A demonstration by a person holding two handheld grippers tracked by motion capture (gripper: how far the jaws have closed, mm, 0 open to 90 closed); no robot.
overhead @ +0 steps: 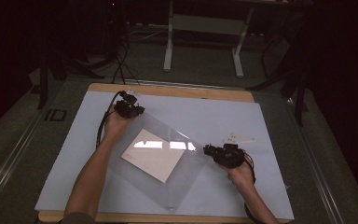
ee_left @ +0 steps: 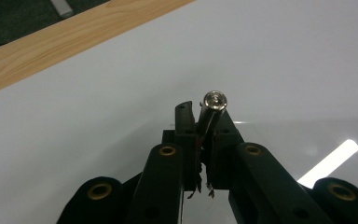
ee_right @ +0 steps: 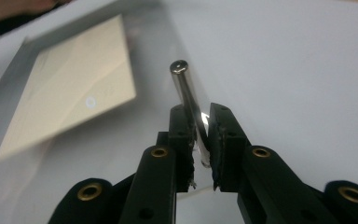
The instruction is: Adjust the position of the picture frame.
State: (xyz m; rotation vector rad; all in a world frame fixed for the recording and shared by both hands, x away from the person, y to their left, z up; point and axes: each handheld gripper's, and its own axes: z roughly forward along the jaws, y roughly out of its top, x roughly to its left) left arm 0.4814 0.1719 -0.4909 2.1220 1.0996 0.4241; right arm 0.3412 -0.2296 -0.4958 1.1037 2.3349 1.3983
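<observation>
In the high view a clear plastic sleeve (overhead: 168, 158) is stretched slantwise across the middle of the frame, from upper left to right of centre, over a pale blue mat (overhead: 223, 116) that covers the wooden desk (overhead: 177, 91). A cream sheet of paper (overhead: 151, 156) lies inside or under the sleeve, near the centre; which of the two cannot be told.

The left gripper (overhead: 129, 108) sits at the sleeve's upper left corner. In the left gripper view its jaws are closed on a thin metal rod (ee_left: 213, 106) at the sleeve's edge, the rod's round end poking up just above the jaw tips.

The right gripper (overhead: 216, 151) is at the sleeve's right corner, right of centre in the high view. In the right gripper view its jaws are clamped on a metal rod (ee_right: 189, 105) that rises slanting toward the upper middle of the frame, with the cream paper (ee_right: 74, 79) at upper left.

A small white flat piece (overhead: 240, 138) lies on the mat just above the right gripper
</observation>
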